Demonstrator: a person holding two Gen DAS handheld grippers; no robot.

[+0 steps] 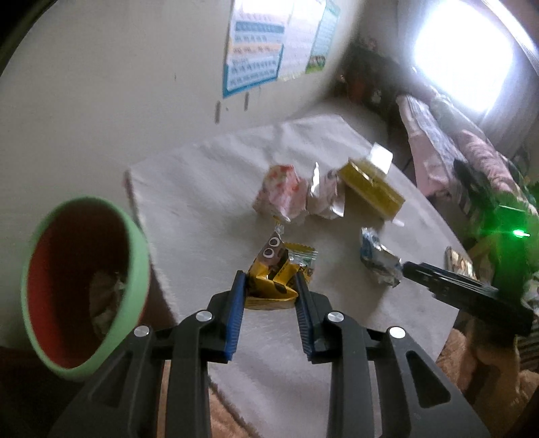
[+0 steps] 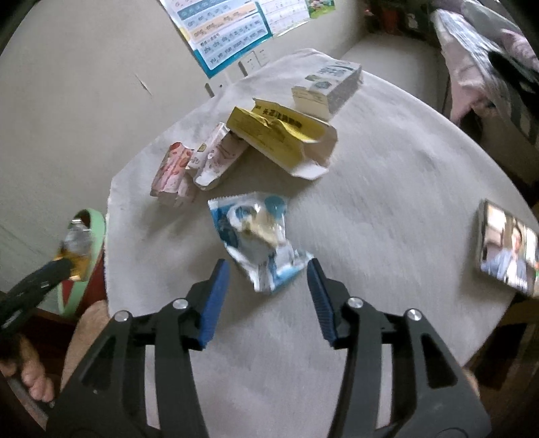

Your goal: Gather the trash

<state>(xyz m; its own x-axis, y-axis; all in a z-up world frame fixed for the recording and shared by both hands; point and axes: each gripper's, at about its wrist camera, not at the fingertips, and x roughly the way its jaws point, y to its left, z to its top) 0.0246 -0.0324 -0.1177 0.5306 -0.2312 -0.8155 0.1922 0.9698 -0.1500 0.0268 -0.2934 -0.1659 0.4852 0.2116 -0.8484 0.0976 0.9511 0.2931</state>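
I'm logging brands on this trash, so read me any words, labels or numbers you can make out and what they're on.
No text can be quoted with confidence.
Wall poster: rows of characters, too small and blurred.
Yellow box: dark print along the top, blurred.
White and blue carton: label unreadable.
Blue wrapper: no legible words.
Yellow wrapper between the left gripper's fingers: cartoon eyes only.

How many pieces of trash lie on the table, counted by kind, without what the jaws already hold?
Wrappers: 3 (pink wrapper, white-pink wrapper, blue wrapper)
Cardboard boxes: 2 (yellow box, white-blue box)
Total: 5
Not counted: yellow wrapper, held in the left jaws.
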